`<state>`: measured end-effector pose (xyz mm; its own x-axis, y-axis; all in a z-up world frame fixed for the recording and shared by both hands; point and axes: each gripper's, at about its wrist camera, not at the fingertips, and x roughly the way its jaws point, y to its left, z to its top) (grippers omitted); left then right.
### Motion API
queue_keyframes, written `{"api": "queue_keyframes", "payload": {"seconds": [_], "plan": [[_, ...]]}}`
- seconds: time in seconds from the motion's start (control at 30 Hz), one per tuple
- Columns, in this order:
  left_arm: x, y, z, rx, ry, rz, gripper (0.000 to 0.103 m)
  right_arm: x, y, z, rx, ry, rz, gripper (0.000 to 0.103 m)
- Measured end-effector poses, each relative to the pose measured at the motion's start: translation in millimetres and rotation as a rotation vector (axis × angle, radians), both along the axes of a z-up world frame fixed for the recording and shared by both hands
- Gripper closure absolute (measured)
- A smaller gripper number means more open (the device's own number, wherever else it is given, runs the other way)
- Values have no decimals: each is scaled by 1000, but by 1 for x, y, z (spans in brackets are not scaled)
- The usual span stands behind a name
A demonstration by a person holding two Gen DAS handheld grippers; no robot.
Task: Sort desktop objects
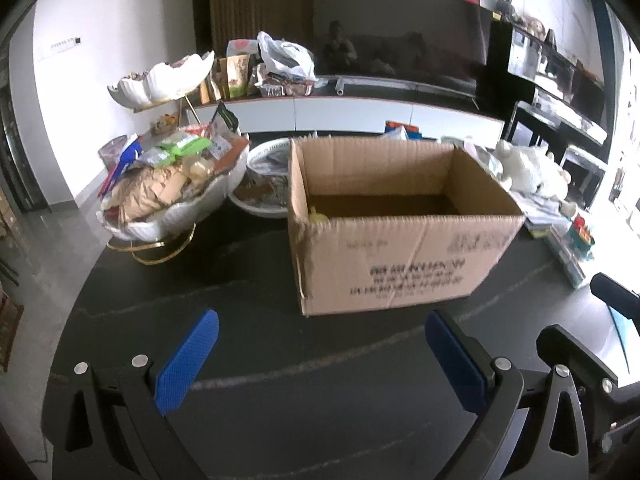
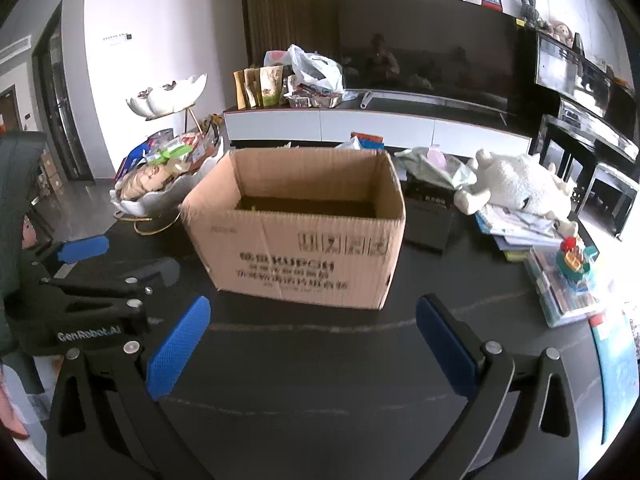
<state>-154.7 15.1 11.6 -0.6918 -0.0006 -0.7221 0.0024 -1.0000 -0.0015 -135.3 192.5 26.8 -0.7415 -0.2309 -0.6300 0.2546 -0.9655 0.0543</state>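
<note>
Brown box, blue pads, dark desk with pale veins.

The cardboard box (image 2: 304,240) is plain tan-brown with black printed lettering on its front and a darker brown inside. The desk (image 2: 320,360) is near-black stone crossed by thin pale grey veins. Each gripper has a black frame with silver screws; the left gripper (image 1: 322,360) and the right gripper (image 2: 312,348) carry bright blue pads (image 2: 176,350) with a fine dotted texture. The plush toy (image 2: 516,184) is fluffy white. The scalloped snack bowl (image 1: 188,208) is white on a gold wire stand, filled with green, tan and orange wrappers.
</note>
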Motion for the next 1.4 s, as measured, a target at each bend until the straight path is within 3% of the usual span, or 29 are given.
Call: {"api": "queue_keyframes", "payload": {"seconds": [0.67,0.97,1.4], "plan": [[35,3,-33,-13,-9,-5,1,37,7,-43,-61,-67,-45,1],[39,2,-34,-57,5,25,1,39,7,-45,-68,-66,-53,1],[42,5,-30,-23,-13,0,1,41,5,-42,-62,-60,-46,1]]}}
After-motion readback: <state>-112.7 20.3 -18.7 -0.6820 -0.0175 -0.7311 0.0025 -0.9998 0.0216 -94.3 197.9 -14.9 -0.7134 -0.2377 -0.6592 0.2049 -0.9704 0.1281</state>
